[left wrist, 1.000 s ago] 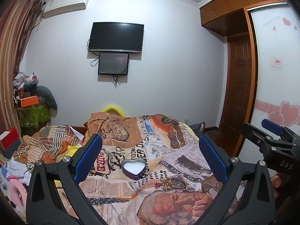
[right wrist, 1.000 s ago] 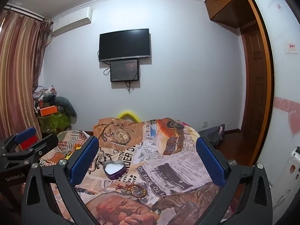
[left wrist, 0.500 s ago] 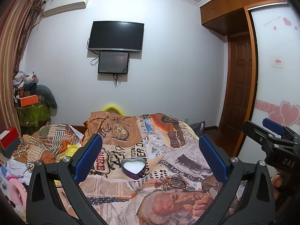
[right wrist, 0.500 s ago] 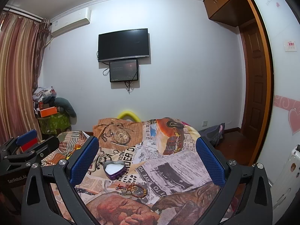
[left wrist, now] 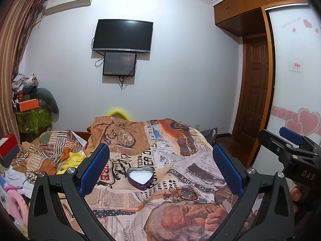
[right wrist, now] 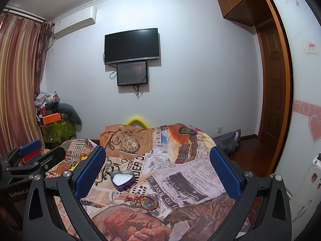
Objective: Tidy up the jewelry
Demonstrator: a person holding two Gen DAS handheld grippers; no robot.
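On the bed, over the newspaper-print quilt (left wrist: 192,172), I find the task's items lying undisturbed: a heart-shaped tin (left wrist: 140,177), lid off and showing a white lining, and just in front of it, nearer my cameras, a small tangle of jewelry (left wrist: 180,193), with bangles, a red cord and what look like charms. The pile sits near the tin but apart from it; I cannot separate the individual pieces at this range.

Compared with the views from a second ago, almost nothing has changed. Both cameras have drifted only slightly, and the tin and jewelry hold the same places on the quilt. I read this as the approach not yet begun.

The left gripper (left wrist: 160,170) has its jaws wide apart and empty, framing tin and jewelry from well above the quilt. The right gripper (right wrist: 158,170) is likewise spread wide with nothing between the pads, the jewelry (right wrist: 141,200) low in its view and the tin (right wrist: 122,179) beyond.

Assessment: no piece has been stored so far. The next move likely calls for one gripper to descend on the pile; the tangled cords risk lifting several pieces together, and the soft quilt may give under the fingers.
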